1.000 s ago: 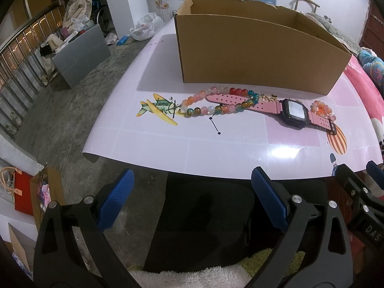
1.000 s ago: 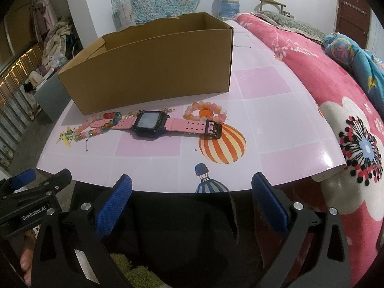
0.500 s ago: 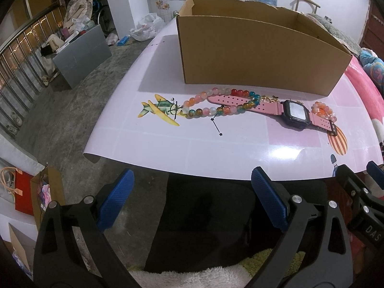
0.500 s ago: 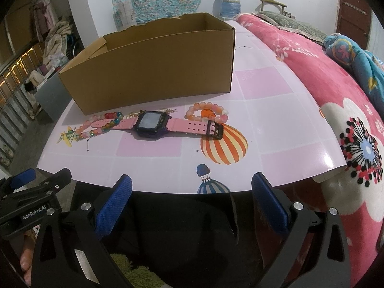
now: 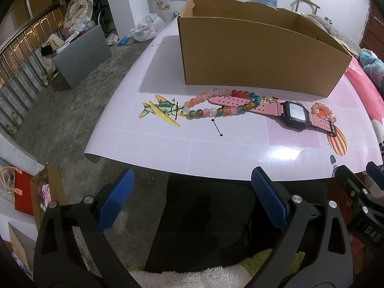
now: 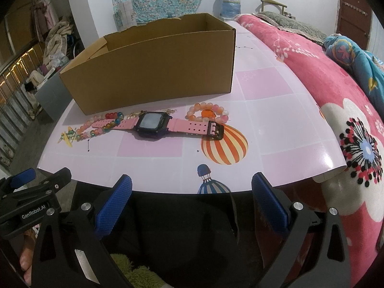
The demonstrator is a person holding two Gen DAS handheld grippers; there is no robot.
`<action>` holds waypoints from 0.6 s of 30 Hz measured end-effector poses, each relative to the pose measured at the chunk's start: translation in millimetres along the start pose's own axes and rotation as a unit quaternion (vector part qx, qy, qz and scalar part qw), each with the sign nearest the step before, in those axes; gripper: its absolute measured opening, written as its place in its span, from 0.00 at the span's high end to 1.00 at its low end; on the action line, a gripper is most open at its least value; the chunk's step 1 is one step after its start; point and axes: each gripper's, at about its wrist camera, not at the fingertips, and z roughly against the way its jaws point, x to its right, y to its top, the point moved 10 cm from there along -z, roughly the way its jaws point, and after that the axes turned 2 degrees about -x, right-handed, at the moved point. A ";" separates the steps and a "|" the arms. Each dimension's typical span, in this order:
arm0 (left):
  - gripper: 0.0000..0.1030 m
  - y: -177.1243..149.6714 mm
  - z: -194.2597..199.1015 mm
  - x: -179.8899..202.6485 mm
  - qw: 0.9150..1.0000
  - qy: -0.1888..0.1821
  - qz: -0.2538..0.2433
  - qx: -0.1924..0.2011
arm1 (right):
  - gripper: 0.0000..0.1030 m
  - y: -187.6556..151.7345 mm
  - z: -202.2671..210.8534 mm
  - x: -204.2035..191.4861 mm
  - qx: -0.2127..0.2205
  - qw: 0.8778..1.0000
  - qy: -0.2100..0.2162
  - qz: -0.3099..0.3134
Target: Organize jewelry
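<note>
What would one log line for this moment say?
left tool: open, empty | right tool: open, empty | pink-strapped black watch, two bead bracelets: on table | brown cardboard box: behind them

The cardboard box (image 5: 259, 55) hides its own floor behind the near wall. Something small and gold (image 5: 268, 100) beside the watch (image 5: 294, 115) is too tiny to identify.

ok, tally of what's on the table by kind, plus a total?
Bead bracelets: 2, the long multicolour bracelet and the small orange-pink bracelet
Watches: 1, the pink-strap watch
Small gold pieces behind the watch: 1 cluster, too small to identify
Cardboard boxes: 1, the box
Total: 5
</note>
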 end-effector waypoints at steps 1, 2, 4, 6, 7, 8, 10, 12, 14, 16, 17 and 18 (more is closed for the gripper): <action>0.08 0.0 0.0 0.2 1.000 0.000 0.000 0.000 | 0.05 0.1 0.0 -0.1 0.000 1.000 0.000 0.000; 0.08 0.0 0.0 0.3 1.000 0.000 -0.001 0.000 | 0.05 -0.1 0.1 0.0 0.000 1.000 0.000 0.000; 0.08 0.0 0.0 0.2 1.000 0.000 -0.001 0.000 | 0.05 -0.1 0.0 0.0 -0.001 1.000 0.000 0.000; 0.08 -0.2 0.0 0.1 1.000 -0.001 0.000 0.000 | 0.05 0.1 0.1 -0.3 -0.001 1.000 0.000 0.000; 0.08 0.0 -0.1 0.2 1.000 0.000 -0.001 0.000 | 0.05 0.1 0.2 -0.5 -0.001 1.000 0.000 0.000; 0.08 -0.1 -0.2 0.1 1.000 0.000 -0.001 0.000 | 0.05 0.0 0.1 -0.4 -0.001 1.000 -0.001 0.000; 0.08 -0.1 -0.2 0.2 1.000 0.000 -0.001 0.000 | 0.05 0.0 0.1 -0.2 0.000 1.000 0.000 0.000; 0.08 -0.4 -0.1 0.0 1.000 0.000 -0.001 0.000 | 0.05 -0.2 0.2 -0.2 0.000 1.000 0.000 0.000; 0.08 -0.3 -0.2 -0.1 1.000 0.000 -0.001 0.000 | 0.05 0.0 0.0 -0.4 -0.001 1.000 -0.001 -0.001; 0.08 0.0 0.0 0.0 1.000 0.000 -0.001 0.001 | 0.05 -0.1 -0.2 -0.3 -0.001 1.000 -0.003 -0.001; 0.08 -0.6 0.5 -0.9 1.000 0.001 -0.001 0.001 | 0.05 -0.7 -0.2 0.8 0.000 1.000 -0.003 0.000; 0.08 -1.0 0.1 -1.3 1.000 0.001 -0.001 0.001 | 0.05 -0.5 -0.1 0.6 0.000 1.000 -0.005 0.000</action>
